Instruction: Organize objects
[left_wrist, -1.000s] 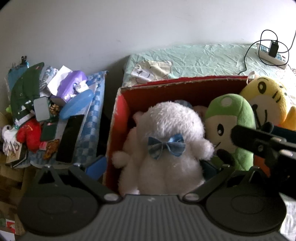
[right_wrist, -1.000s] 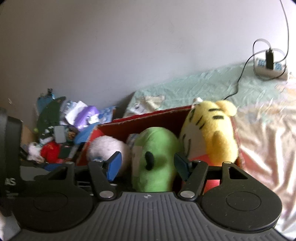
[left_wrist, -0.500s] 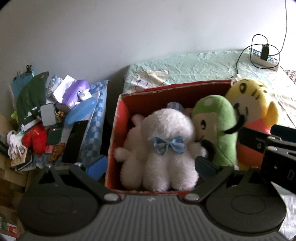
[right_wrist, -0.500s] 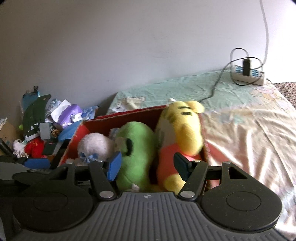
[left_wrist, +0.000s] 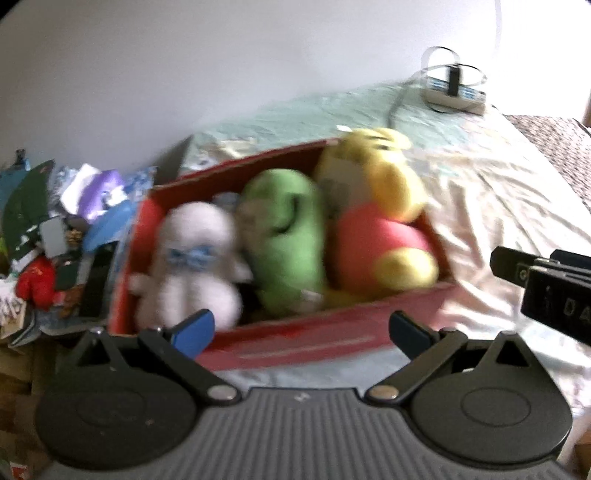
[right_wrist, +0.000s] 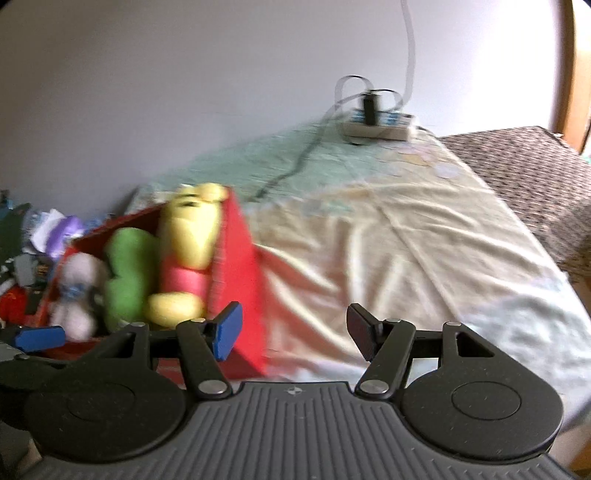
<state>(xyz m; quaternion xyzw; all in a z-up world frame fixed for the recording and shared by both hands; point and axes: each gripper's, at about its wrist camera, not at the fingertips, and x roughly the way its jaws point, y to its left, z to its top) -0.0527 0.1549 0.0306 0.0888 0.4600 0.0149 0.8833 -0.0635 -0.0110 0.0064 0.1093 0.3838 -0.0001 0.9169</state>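
Change: both grippers had pulled back from the red box (left_wrist: 295, 343) versus a second earlier; the box sat further off and more to the left in both views.
Toys: white plush (left_wrist: 192, 258), green plush (left_wrist: 288, 236) and yellow plush (left_wrist: 384, 221) stood side by side inside the box, on the bed (right_wrist: 406, 240).
Left gripper (left_wrist: 301, 328): fingers wide, nothing between them, hovering short of the box's near wall.
Right gripper (right_wrist: 293, 334): fingers wide and empty, by the box's right corner, mostly over bare sheet.
Task meaning: looked like the packing was done, all three toys seated, hands retreating.
Clutter (left_wrist: 55, 229): pile left of the box, not sorted.
Hard to see: both views motion-blurred; plush faces smeared; box bottom hidden by toys; clutter items unidentifiable; power strip (right_wrist: 376, 122) at the bed's far end, cord cut off at top.
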